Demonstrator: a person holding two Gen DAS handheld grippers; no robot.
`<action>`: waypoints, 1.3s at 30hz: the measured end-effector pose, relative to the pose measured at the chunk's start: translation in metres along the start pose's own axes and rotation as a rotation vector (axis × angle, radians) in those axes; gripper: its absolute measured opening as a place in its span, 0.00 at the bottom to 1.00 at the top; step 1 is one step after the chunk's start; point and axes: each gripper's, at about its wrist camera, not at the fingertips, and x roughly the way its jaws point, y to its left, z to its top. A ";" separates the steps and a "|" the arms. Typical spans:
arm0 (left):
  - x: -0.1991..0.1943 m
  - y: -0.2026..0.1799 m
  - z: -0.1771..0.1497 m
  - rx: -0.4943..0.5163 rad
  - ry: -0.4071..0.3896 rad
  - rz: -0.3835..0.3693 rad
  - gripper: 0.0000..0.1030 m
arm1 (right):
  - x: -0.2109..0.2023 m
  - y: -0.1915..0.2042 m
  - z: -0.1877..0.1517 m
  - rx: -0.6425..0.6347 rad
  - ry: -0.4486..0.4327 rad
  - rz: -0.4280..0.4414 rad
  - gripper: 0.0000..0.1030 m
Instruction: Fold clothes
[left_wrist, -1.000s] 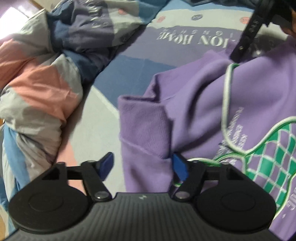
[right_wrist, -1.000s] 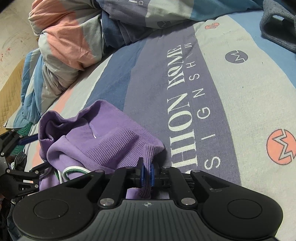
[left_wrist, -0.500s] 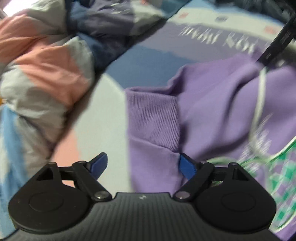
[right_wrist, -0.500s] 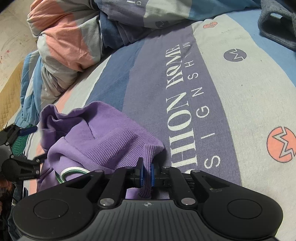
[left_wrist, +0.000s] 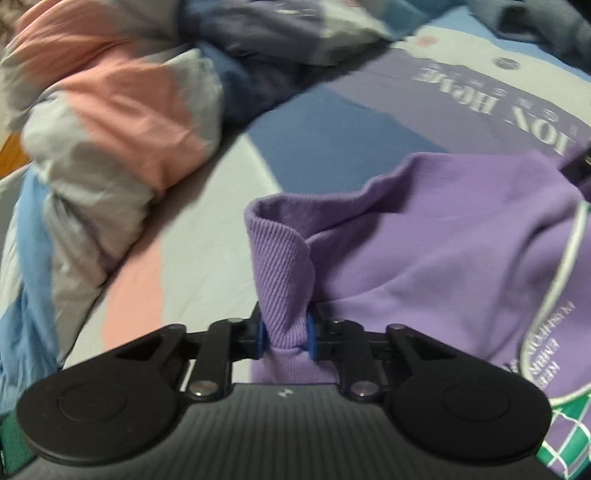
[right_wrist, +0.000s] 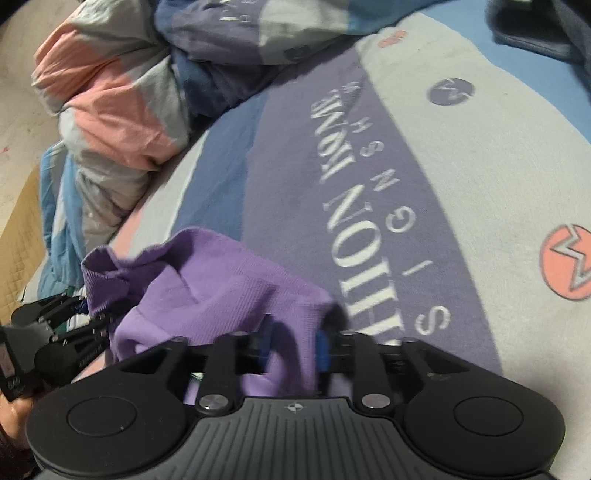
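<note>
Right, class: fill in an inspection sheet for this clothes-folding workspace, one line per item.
Surface: bed sheet, striped, printed lettering.
Job's things: purple sweatshirt, bunched, ribbed cuff raised.
Clutter: crumpled duvet; grey garment at far edge.
Grippers: left gripper shut on the cuff; right gripper parted around purple fabric, blurred, grip unclear.
Cables: nothing seen.
Surroundings: quilted tan fabric beside the bed.

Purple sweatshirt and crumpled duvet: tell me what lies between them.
Only bare bed sheet lies between the purple sweatshirt and crumpled duvet; the left wrist view shows it.
</note>
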 end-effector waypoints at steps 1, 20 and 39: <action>-0.001 0.002 -0.001 -0.003 0.000 0.008 0.19 | 0.000 0.004 0.000 -0.018 -0.007 -0.004 0.39; -0.102 0.115 0.018 -0.355 -0.192 0.073 0.20 | -0.100 0.116 0.143 -0.497 -0.343 -0.078 0.04; -0.001 0.222 -0.036 -0.549 0.024 0.085 0.33 | 0.077 0.088 0.203 -0.409 -0.231 -0.480 0.54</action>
